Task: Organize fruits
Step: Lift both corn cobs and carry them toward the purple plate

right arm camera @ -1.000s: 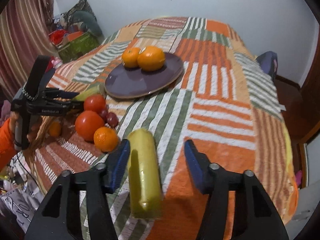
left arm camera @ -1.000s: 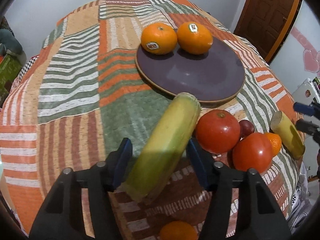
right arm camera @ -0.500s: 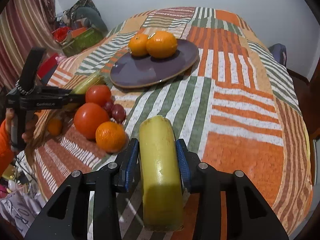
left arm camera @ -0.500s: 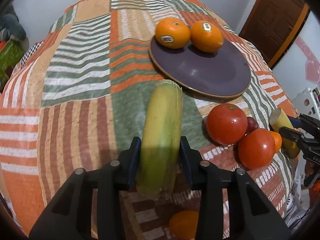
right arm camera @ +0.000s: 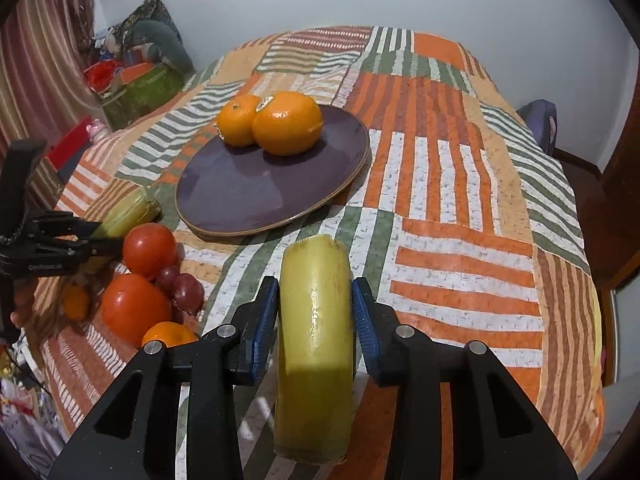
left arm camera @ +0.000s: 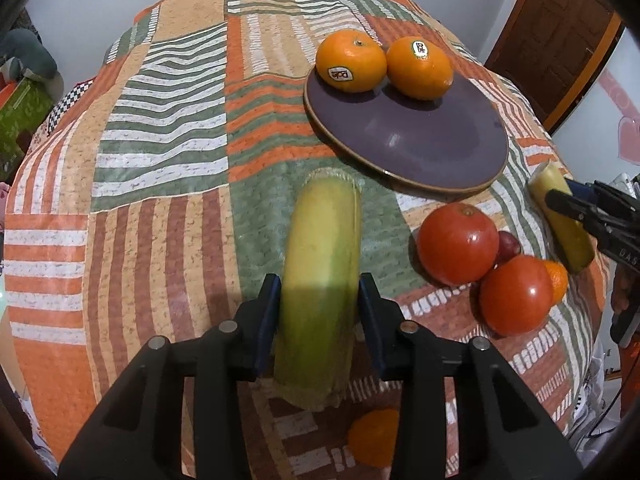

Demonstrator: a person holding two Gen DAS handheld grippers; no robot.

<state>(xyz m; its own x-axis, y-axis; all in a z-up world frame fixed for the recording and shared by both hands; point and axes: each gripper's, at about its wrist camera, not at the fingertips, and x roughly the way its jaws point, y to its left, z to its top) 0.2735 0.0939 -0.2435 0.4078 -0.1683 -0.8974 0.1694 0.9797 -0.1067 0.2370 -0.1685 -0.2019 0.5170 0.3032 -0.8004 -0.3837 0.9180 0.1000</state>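
In the left wrist view my left gripper (left arm camera: 319, 284) is shut on a yellow-green banana piece (left arm camera: 324, 240), its far end pointing at the purple plate (left arm camera: 404, 140). Two oranges (left arm camera: 352, 65) (left arm camera: 419, 69) sit on the plate's far side. My right gripper (right arm camera: 315, 286) is shut on a yellow banana piece (right arm camera: 316, 320) in the right wrist view, short of the plate (right arm camera: 248, 196). Between the grippers lie two red round fruits (left arm camera: 458, 244) (left arm camera: 516, 296), dark grapes (right arm camera: 188, 288) and a small orange (right arm camera: 168, 334).
A patchwork striped cloth (left arm camera: 160, 160) covers the surface under everything. Another small orange (left arm camera: 374, 440) lies below my left gripper. Bags and clutter (right arm camera: 136, 80) stand past the far left edge. A wooden door (left arm camera: 560, 32) is at the right.
Both grippers have closed on their banana pieces, which lay between open jaws before. The left piece now lines up with the fingers. The right gripper has moved toward the plate.
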